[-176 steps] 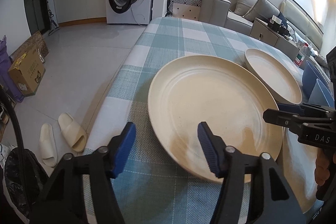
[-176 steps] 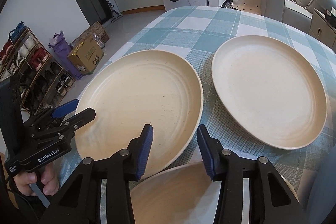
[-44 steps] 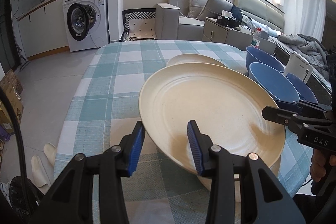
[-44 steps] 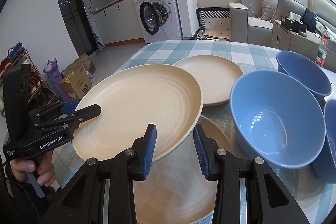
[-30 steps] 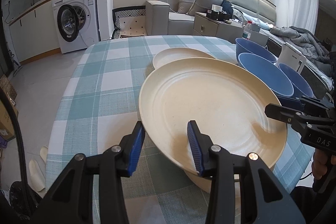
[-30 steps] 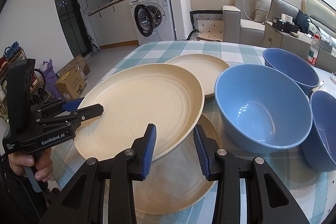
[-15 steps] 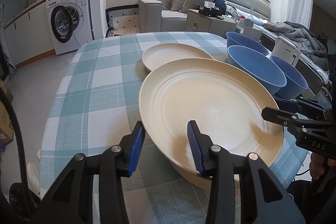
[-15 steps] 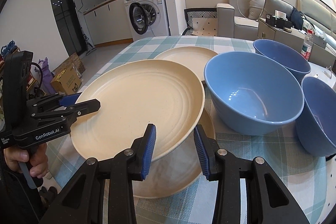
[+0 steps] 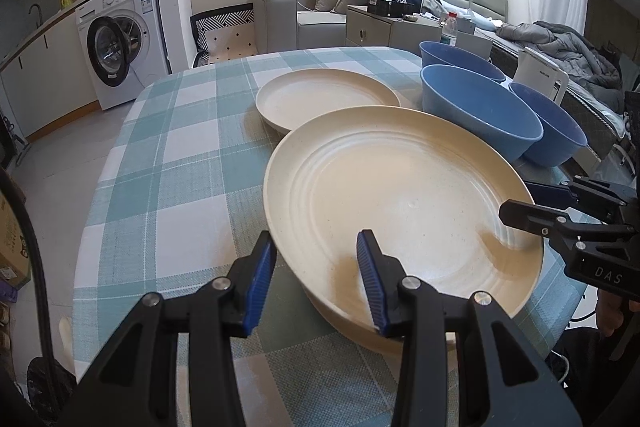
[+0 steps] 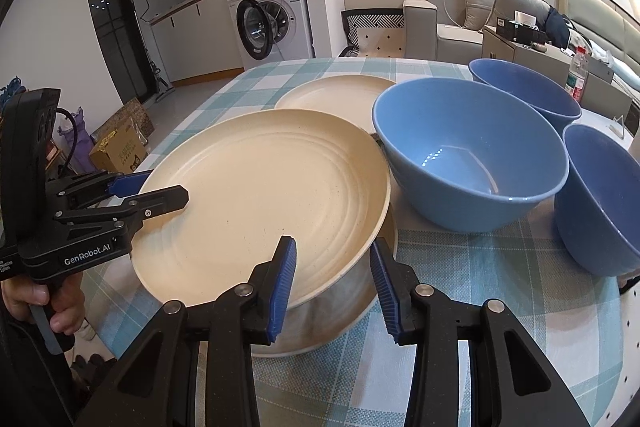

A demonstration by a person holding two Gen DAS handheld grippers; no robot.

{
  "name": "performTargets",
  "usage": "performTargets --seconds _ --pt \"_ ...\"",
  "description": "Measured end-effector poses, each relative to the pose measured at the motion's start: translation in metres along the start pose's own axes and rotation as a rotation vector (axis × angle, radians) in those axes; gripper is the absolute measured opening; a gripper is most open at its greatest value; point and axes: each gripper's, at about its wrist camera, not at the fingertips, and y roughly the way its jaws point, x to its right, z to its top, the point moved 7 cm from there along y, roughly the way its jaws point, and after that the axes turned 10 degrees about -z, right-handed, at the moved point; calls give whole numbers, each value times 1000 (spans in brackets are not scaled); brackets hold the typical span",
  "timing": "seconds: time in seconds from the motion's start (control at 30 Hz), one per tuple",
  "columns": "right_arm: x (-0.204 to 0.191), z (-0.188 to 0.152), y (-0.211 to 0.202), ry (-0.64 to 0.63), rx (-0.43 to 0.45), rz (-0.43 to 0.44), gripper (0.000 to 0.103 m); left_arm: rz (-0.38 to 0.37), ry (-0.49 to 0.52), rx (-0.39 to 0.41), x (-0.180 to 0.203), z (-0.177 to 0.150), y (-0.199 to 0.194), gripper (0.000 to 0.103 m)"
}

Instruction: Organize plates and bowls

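Both hand-held grippers pinch one large cream plate by opposite rim edges. Left hand-held gripper (image 9: pixel 316 269): jaws narrowed on the near rim, one blue ribbed pad above the plate face, the other under it. Right hand-held gripper (image 10: pixel 333 281): same grip on its side, one pad on the face, one outside the rim. Carried plate (image 10: pixel 264 199) hangs slightly tilted, directly over a second cream plate (image 10: pixel 340 311) lying on the desk (image 9: pixel 168 163); whether the two touch cannot be told.

Judgement: the two-sided hold keeps a wide, shallow dish from tipping, and its position over the lower plate suggests stacking is the step in hand.

Third cream plate (image 9: pixel 326 99) sits farther back, unstacked. Three blue bowls stand apart to the right: middle bowl (image 10: pixel 472 151), far bowl (image 10: pixel 524 87), near bowl (image 10: pixel 600 195).

Materials: plates matte, faintly speckled, with concentric ridges inside a low raised rim; likely smooth and prone to sliding on each other. Bowls glossy, deep, round-walled, showing light reflections. Desk covered in woven teal-and-white checked cloth, coarse texture.
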Motion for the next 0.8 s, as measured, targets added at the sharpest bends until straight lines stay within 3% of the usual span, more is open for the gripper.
performTargets --seconds 0.8 --pt "-3 -18 7 -39 -31 -49 46 25 46 -81 7 -14 17 43"
